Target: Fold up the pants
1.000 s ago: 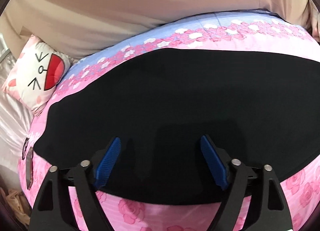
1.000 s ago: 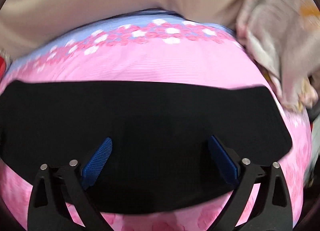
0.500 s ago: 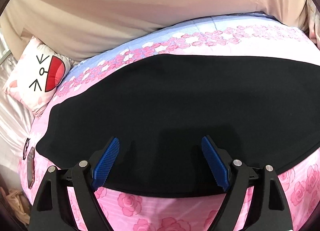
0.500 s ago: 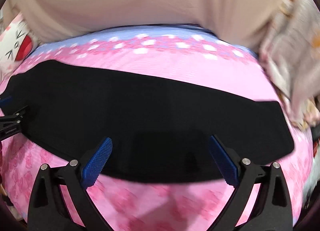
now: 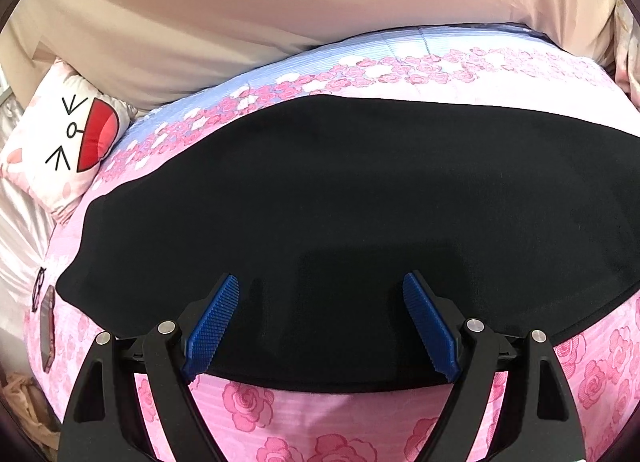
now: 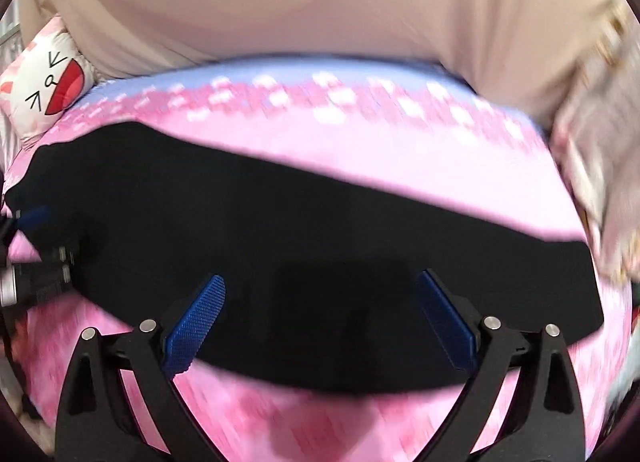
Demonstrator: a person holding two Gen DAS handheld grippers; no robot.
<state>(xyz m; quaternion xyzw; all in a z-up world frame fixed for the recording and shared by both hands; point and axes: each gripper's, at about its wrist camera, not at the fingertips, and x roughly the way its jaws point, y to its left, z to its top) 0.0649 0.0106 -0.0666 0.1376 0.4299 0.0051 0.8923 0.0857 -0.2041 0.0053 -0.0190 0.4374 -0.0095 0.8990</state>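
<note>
Flat beneath both spread tongs, pants.

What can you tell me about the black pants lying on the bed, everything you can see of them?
The black pants are plain, matte, soft-looking fabric, spread flat in one long smooth band across the pink rose-print bedspread. No wrinkles, seams or pockets show. One end tapers toward the cartoon-face pillow. The left claw and right claw hover open above the near edge, gripping nothing; whether they touch the fabric is unclear.
</note>
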